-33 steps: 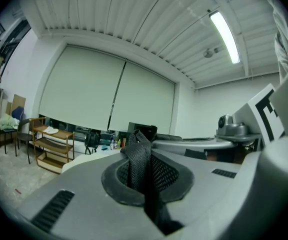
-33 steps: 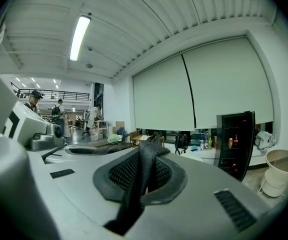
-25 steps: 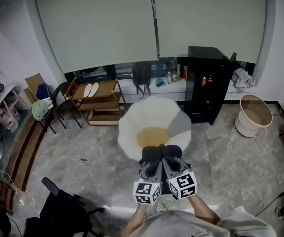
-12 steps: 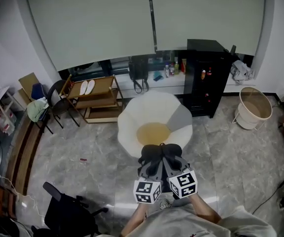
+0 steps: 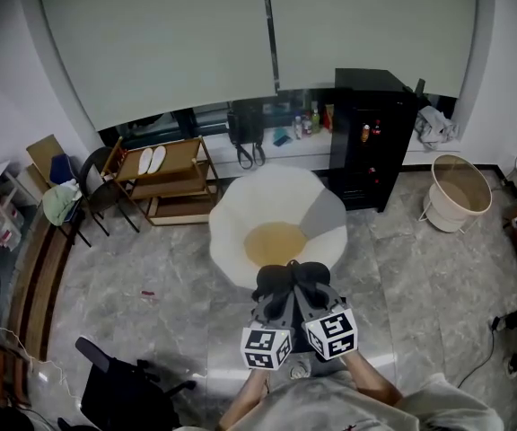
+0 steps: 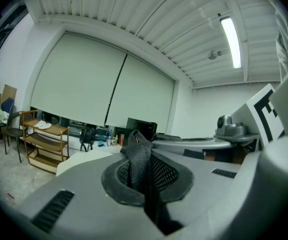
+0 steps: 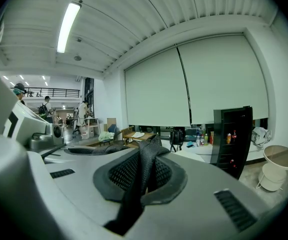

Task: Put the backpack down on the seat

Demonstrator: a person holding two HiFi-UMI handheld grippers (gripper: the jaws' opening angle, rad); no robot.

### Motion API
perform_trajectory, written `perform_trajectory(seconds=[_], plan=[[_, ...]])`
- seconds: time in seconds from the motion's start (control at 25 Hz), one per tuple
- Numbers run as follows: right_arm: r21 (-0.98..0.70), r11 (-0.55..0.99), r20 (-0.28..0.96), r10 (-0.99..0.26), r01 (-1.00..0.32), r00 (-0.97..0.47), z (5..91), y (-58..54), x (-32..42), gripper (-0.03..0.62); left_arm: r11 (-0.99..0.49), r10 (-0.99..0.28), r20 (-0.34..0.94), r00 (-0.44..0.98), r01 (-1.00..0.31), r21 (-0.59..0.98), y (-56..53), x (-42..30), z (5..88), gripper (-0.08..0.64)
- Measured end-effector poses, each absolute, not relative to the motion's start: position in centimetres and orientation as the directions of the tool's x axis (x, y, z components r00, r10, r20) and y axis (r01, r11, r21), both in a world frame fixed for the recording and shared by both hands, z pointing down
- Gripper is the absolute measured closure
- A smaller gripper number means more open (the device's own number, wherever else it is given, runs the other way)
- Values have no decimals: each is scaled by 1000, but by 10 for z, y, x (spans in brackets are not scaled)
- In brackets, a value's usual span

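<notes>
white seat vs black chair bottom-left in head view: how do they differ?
The white seat is pale with a tan centre; the black chair is dark all over. The white seat is a round, petal-like shell; the black chair is angular. Both stand on the grey floor.

Grey marble floor (image 5: 151, 268) beneath the jaws; far ahead, pale roller blinds (image 5: 267, 34); wooden shelf cart (image 5: 155, 182) ahead-left, black cabinet (image 5: 371, 142) and white basket (image 5: 460, 196) ahead-right; strip light (image 7: 68, 26) overhead.
</notes>
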State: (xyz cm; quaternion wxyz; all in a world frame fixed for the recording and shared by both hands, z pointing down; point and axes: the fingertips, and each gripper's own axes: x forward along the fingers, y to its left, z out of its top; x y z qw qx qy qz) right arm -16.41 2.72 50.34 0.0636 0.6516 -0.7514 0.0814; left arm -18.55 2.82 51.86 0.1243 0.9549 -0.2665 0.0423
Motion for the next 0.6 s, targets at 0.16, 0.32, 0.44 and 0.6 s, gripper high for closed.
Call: perform_trajectory(seconds=[0.16, 0.32, 0.44, 0.6], plan=[[-43, 126, 206, -969, -991, -132, 508, 20, -156, 558, -830, -489, 158, 858, -513, 220, 20, -177, 524, 528], [-53, 119, 215, -968, -992, -127, 515, 13, -148, 558, -830, -482, 170, 860, -510, 227, 13, -169, 530, 528], [-63, 115, 220, -967, -991, -126, 520, 0, -140, 558, -828, -480, 181, 858, -511, 231, 0, -162, 534, 528], [-73, 119, 225, -965, -990, -132, 527, -22, -129, 558, -824, -482, 195, 854, -518, 230, -21, -151, 542, 528]])
